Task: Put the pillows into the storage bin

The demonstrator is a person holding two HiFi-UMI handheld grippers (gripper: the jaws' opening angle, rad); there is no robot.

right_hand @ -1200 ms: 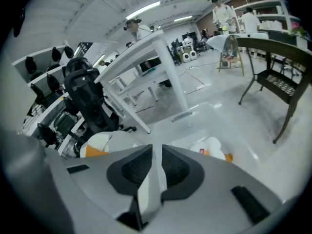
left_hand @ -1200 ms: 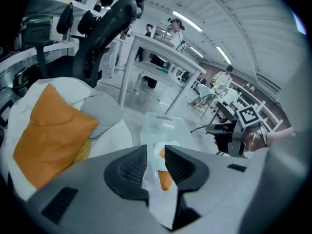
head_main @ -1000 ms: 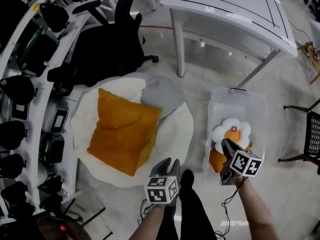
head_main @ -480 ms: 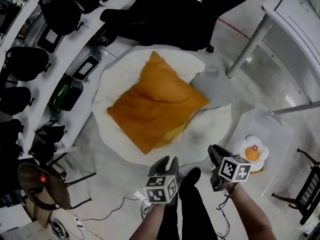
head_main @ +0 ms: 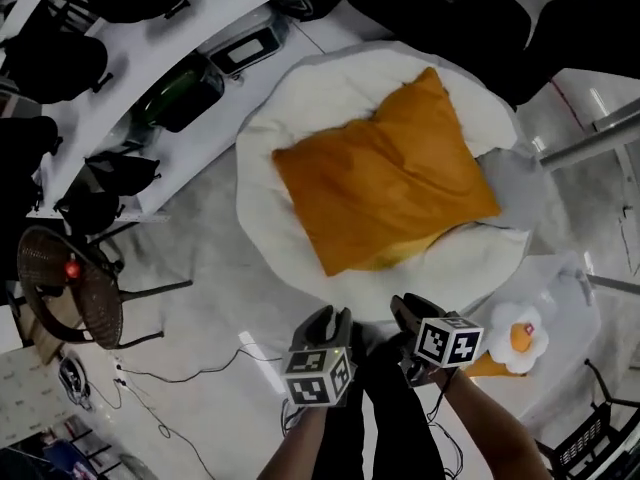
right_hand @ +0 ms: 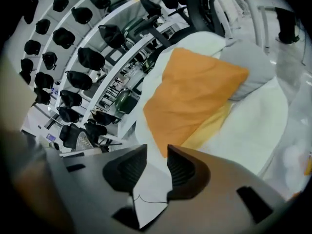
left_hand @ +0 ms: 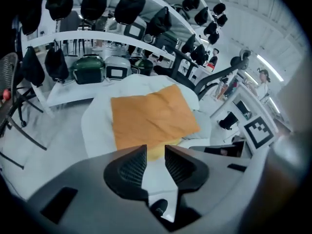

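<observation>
An orange pillow [head_main: 385,183] lies on a big round white cushion [head_main: 265,158], with a yellow pillow [head_main: 405,255] under its near edge and a grey pillow [head_main: 517,183] at its right. The clear storage bin [head_main: 582,313] at the lower right holds a white flower pillow [head_main: 520,336]. My left gripper [head_main: 328,318] and right gripper [head_main: 402,306] hover at the cushion's near edge, both open and empty. In the left gripper view the orange pillow [left_hand: 151,116] lies just beyond the left gripper [left_hand: 156,156]. The right gripper [right_hand: 157,156] faces the orange pillow [right_hand: 195,96]; its jaws have just been opening.
A curved white rack [head_main: 150,78] of black helmets and gear runs along the left. A wicker fan-like stand [head_main: 70,288] and loose cables [head_main: 190,378] are on the floor at left. Black office chairs [head_main: 450,8] and a table leg [head_main: 590,143] stand beyond the cushion.
Both grippers have swung left, away from the bin, to the white cushion's near edge. The orange pillow now fills the middle of the view and the bin sits at the right edge.
</observation>
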